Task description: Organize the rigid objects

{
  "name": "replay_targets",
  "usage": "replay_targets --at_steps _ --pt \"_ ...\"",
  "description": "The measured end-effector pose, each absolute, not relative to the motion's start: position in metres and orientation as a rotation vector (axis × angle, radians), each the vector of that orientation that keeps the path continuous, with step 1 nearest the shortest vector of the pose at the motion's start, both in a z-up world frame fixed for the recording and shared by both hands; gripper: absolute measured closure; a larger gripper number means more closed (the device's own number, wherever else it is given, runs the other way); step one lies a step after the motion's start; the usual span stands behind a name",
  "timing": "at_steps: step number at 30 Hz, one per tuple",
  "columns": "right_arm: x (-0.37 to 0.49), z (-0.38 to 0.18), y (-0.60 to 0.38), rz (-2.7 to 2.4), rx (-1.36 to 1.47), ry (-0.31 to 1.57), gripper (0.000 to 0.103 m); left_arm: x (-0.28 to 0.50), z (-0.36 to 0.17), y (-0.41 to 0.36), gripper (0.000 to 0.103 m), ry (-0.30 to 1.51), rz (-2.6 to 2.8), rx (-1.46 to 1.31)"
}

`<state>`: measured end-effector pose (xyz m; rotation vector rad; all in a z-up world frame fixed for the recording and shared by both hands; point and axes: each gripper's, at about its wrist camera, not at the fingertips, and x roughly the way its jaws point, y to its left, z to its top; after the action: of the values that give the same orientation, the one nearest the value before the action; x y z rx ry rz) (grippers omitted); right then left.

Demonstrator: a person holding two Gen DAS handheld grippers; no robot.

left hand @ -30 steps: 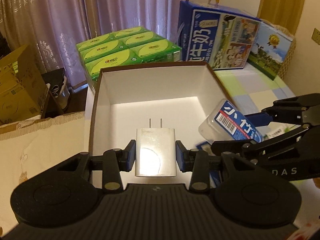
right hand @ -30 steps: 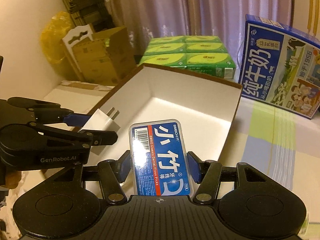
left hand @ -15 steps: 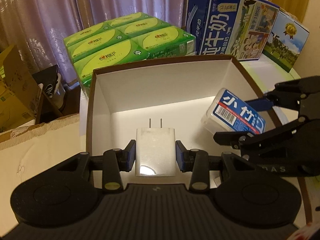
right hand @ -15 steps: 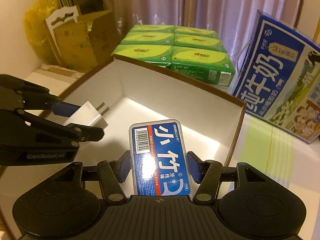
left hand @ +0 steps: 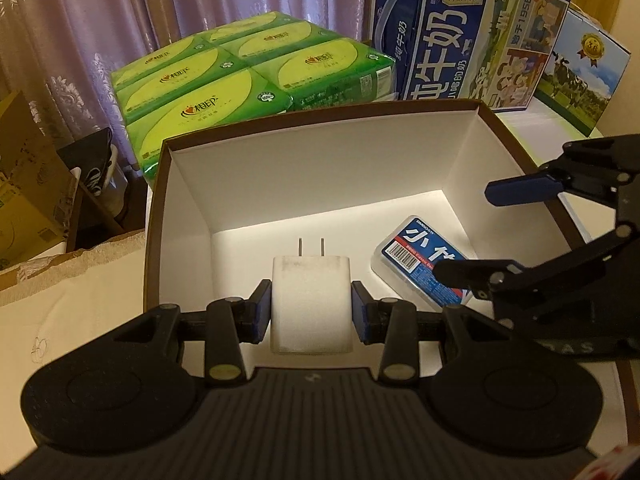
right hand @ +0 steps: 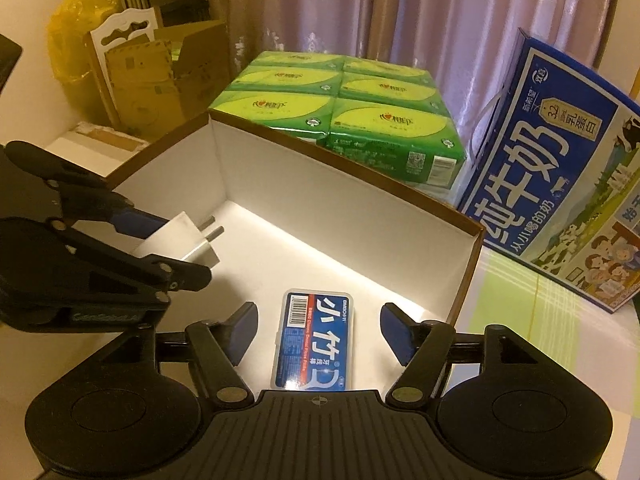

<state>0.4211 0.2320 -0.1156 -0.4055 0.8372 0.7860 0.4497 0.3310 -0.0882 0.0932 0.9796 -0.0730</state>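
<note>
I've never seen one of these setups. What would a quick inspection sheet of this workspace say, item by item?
Surface: pale tabletop with a light green stripe, carrying the open box.
Job's things: white charger plug held over the brown-rimmed white box; blue-labelled floss pick case lying flat on the box floor.
Clutter: nothing seen inside the box besides the case.
Grippers: left claw clamped on the plug's sides; right claw has just been opening, pads clear of the case lying between them.
Cables: nothing seen.
Surroundings: green tissue packs, blue milk carton case, cardboard boxes, purple curtains.
</note>
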Motion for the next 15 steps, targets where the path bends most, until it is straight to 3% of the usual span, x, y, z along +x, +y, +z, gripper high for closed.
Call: replay_targets --at_steps 2,6,15 --pt "0.420 -0.115 0.231 0.787 -0.403 0.835 0.037 0.449 -0.087 0.329 0.065 0.961 -0.071 0.107" --pt "0.416 -0.114 0.228 0.798 -0.396 0.851 0.036 0.446 -0.083 0.326 0.050 0.939 -0.070 0.133" --pt "0.401 -0.106 0.221 0.814 -0.374 0.858 0.033 0.428 -0.071 0.331 0.048 0.950 -0.062 0.076"
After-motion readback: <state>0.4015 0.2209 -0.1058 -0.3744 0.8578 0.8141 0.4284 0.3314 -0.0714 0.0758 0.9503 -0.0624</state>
